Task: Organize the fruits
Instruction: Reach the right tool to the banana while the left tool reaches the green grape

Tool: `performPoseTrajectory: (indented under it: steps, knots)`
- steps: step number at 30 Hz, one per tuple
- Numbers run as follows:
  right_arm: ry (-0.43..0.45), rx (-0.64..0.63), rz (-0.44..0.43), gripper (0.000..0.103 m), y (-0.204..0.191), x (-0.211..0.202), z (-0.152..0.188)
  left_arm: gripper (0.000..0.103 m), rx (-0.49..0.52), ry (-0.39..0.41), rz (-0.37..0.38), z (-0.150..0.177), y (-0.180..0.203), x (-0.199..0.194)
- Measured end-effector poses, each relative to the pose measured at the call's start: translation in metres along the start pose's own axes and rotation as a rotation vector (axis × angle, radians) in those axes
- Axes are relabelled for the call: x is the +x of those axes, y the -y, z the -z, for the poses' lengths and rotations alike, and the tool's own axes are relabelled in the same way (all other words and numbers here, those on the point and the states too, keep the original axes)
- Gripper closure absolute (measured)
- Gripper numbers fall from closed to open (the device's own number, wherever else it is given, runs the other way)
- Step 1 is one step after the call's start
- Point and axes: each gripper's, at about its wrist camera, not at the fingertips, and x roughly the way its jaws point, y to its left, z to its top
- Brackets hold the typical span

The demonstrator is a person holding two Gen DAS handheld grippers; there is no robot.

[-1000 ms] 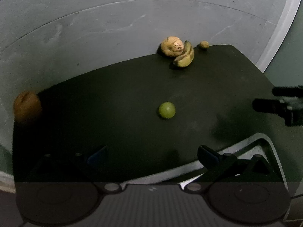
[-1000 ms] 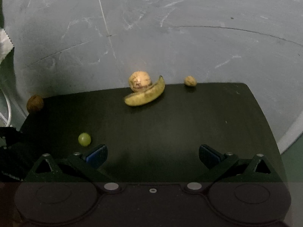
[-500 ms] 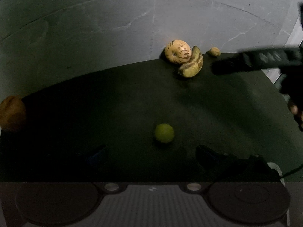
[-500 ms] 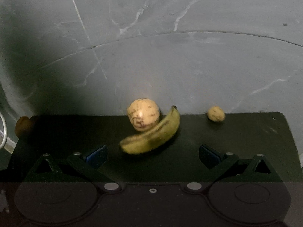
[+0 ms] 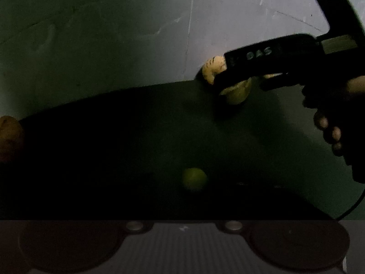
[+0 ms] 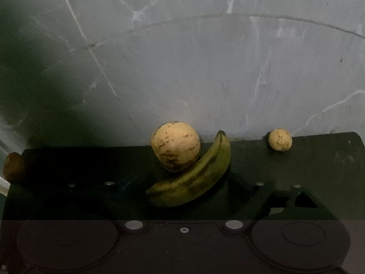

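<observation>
1. Right claw (image 6: 182, 189): jaws closing, with the curved yellow-green banana (image 6: 194, 178) between them. Fingers sit in deep shadow; contact with the peel cannot be told.
2. The banana lies on the dark green mat (image 6: 319, 159) over the grey marbled tabletop (image 6: 182, 68), its inner curve touching the round pale speckled melon-like fruit (image 6: 175, 146).
3. Grip judgement: take the banana across its thick middle, so it doesn't pivot; lift straight off to avoid rolling the speckled fruit.
4. Left claw (image 5: 182, 194): jaws closing around the small round green fruit (image 5: 194, 179). Fingers lost in darkness; touch cannot be told.
5. Judgement: centre the green fruit before pinching; it will roll if nudged from one side.
6. Well apart: a small tan nut-like ball (image 6: 280, 139) at the mat's far edge, and a brownish round fruit (image 6: 13, 166) at its left corner.
</observation>
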Motion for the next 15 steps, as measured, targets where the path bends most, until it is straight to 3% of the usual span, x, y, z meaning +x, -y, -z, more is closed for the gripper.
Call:
performPoseTrajectory:
  steps: [3, 8, 15]
  knots:
    - [-0.016, 0.001, 0.006, 0.03, -0.0035, 0.0032, 0.0008, 0.06, -0.01, 0.01, 0.007, 0.0017, 0.0002, -0.0005]
    - [-0.033, 0.041, 0.02, 0.033, -0.0053, 0.0052, -0.0014, 0.071, -0.034, 0.022, 0.021, 0.0007, 0.0018, 0.0005]
    - [-0.06, 0.121, 0.002, 0.042, -0.0039, 0.0048, -0.005, 0.076, -0.051, 0.03, 0.022, -0.0017, 0.0072, 0.005]
